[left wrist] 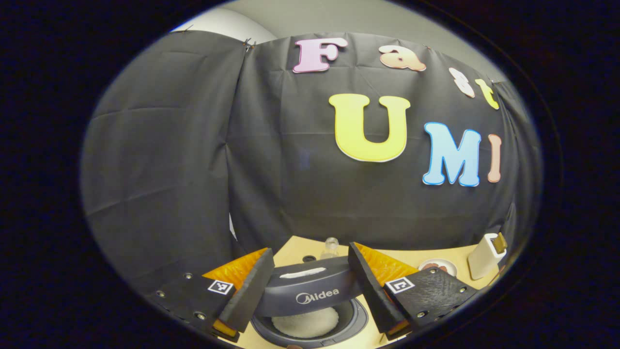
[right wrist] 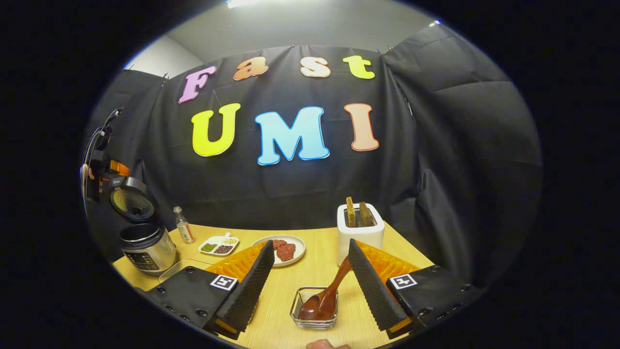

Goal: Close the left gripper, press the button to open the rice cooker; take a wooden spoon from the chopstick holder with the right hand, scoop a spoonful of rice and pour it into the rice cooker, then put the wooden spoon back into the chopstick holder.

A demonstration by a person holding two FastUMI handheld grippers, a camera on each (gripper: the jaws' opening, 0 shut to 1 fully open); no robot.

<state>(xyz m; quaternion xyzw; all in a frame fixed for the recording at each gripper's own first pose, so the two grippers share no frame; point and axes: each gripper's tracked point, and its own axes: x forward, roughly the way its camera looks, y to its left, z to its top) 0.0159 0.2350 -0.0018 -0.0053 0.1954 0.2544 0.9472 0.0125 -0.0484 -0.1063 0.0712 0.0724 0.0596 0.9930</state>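
Observation:
In the left gripper view, my left gripper (left wrist: 310, 251) hangs open just above the rice cooker, whose dark lid (left wrist: 310, 286) stands raised. White rice (left wrist: 305, 322) lies in the pot below it. In the right gripper view, the rice cooker (right wrist: 147, 248) stands at the far left with its lid (right wrist: 131, 203) up, and a hand holds the left gripper (right wrist: 101, 169) above it. My right gripper (right wrist: 310, 245) is open over the small clear chopstick holder (right wrist: 314, 322). The wooden spoon (right wrist: 325, 299) rests there bowl down, its handle leaning toward the right finger (right wrist: 373, 286).
On the wooden table (right wrist: 319, 271) stand a white toaster (right wrist: 361, 235) with bread slices, a plate (right wrist: 290, 252) of red food, a small divided dish (right wrist: 219, 245) of beans and a little bottle (right wrist: 183, 225). A flat tray (right wrist: 181, 269) lies beside the cooker. Black cloth walls close in behind.

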